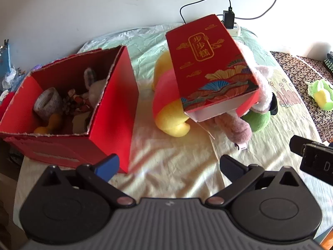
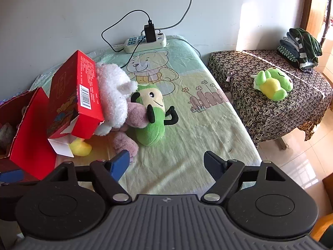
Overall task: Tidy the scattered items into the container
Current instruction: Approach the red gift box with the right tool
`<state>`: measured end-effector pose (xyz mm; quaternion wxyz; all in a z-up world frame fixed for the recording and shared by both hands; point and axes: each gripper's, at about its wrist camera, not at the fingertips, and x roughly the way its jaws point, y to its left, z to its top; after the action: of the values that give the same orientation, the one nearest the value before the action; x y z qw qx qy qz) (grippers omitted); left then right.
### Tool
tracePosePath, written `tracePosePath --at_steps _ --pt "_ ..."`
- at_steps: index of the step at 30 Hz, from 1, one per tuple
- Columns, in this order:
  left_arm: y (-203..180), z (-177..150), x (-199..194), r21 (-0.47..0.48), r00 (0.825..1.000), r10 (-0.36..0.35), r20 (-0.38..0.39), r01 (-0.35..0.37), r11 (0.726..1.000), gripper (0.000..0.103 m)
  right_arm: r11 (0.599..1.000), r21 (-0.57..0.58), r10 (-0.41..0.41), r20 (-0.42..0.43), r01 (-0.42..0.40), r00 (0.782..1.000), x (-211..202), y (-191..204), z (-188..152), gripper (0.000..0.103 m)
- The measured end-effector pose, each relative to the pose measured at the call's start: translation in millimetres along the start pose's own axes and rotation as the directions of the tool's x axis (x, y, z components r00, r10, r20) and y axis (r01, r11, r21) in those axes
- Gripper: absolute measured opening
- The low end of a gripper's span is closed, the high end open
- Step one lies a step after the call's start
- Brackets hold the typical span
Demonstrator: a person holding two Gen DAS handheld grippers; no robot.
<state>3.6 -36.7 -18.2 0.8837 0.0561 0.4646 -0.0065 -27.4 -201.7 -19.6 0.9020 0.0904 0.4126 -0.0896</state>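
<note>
A plain white wall [image 2: 62, 10] stands far ahead of the tongs, with a power strip [image 2: 145, 41] at its foot. To their right stands a table under dark patterned cloth [image 2: 260, 95] (folded clothes [image 2: 299, 48] on top), above a sunlit tiled floor [image 2: 295, 156].

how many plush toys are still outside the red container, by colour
yellow and pink plush: 1
white and pink plush: 1
green plush on the bed: 1
green and yellow frog plush on the side table: 1
total: 4
</note>
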Motion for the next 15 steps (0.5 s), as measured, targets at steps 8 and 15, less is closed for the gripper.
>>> tracePosePath --at_steps 8,15 --pt "4.2 1.5 1.3 0.006 1.0 0.014 0.016 -0.014 1.0 0.102 1.0 -0.004 0.021 0.002 -0.021 1.0 2.5 7.5 1.7 0.079" --pt "5.3 4.7 1.4 0.012 0.999 0.025 0.029 -0.026 1.0 0.102 1.0 0.004 0.029 0.009 -0.029 1.0 3.6 10.3 7.3 0.079"
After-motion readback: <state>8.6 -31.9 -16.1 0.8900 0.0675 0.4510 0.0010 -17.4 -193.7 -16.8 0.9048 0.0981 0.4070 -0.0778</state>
